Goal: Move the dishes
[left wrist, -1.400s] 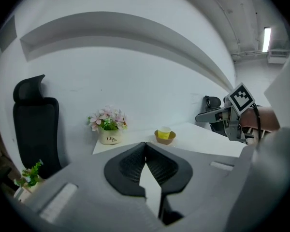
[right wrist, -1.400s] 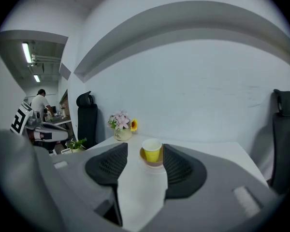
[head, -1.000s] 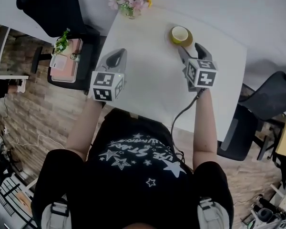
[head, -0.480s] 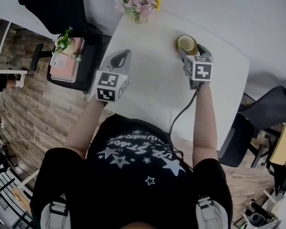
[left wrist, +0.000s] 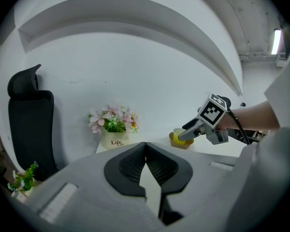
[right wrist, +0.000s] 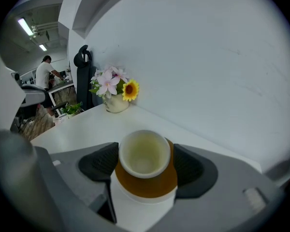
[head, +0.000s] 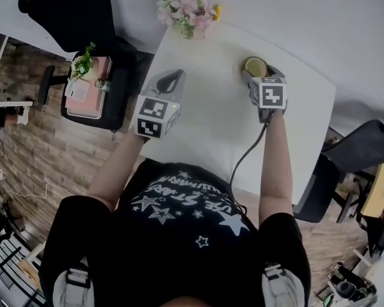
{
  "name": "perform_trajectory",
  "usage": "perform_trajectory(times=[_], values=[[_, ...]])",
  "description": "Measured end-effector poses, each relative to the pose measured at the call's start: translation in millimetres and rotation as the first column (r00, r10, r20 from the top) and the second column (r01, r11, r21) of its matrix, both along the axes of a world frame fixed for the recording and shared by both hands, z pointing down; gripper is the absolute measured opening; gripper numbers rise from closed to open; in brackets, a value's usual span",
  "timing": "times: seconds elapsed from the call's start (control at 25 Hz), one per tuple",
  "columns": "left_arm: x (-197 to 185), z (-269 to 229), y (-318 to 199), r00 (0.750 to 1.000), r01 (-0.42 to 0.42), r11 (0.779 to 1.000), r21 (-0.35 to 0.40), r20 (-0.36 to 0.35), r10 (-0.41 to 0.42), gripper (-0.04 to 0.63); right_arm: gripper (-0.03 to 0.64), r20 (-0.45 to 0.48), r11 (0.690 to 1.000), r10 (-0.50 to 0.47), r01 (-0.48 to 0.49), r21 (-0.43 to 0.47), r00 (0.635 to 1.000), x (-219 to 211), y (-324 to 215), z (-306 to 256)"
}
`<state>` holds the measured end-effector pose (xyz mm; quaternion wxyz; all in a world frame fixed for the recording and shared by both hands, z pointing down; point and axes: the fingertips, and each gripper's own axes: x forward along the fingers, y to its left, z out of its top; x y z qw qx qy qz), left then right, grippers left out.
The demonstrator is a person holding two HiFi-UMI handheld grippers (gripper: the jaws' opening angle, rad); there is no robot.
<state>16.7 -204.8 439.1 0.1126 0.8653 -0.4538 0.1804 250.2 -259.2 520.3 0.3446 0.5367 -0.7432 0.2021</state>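
1. flanking the cream cup (right wrist: 144,154) on its brown saucer (right wrist: 146,187), the right tongs (right wrist: 145,167) stand spread, far across the tabletop (head: 208,117).
2. left tongs (left wrist: 145,151) pressed together, empty, near its left edge.

the cup (head: 255,66) sits on a saucer (right wrist: 145,185) at the counter's (head: 205,117) far right; the flowers (head: 187,10) stand far left.

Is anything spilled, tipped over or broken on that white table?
Nothing stands out. The cup sits upright on its saucer between the right gripper's open jaws, the flower pot stands upright, and the table shows no spill.
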Motion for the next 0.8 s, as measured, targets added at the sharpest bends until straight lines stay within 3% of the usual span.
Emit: perform_trajectory(times=[0.44, 0.8], values=[[-14, 7, -14, 1.000, 0.006, 1.000, -0.014, -0.024, -0.007, 0.011, 0.350, -0.052, 0.999, 0.012, -0.014, -0.043, 0.999, -1, -2, 7], [-17, -1, -12, 0.999, 0.018, 1.000, 0.009, -0.051, -0.018, 0.011, 0.350, -0.039, 1.000, -0.009, 0.010, 0.020, 0.999, -6, -2, -33]])
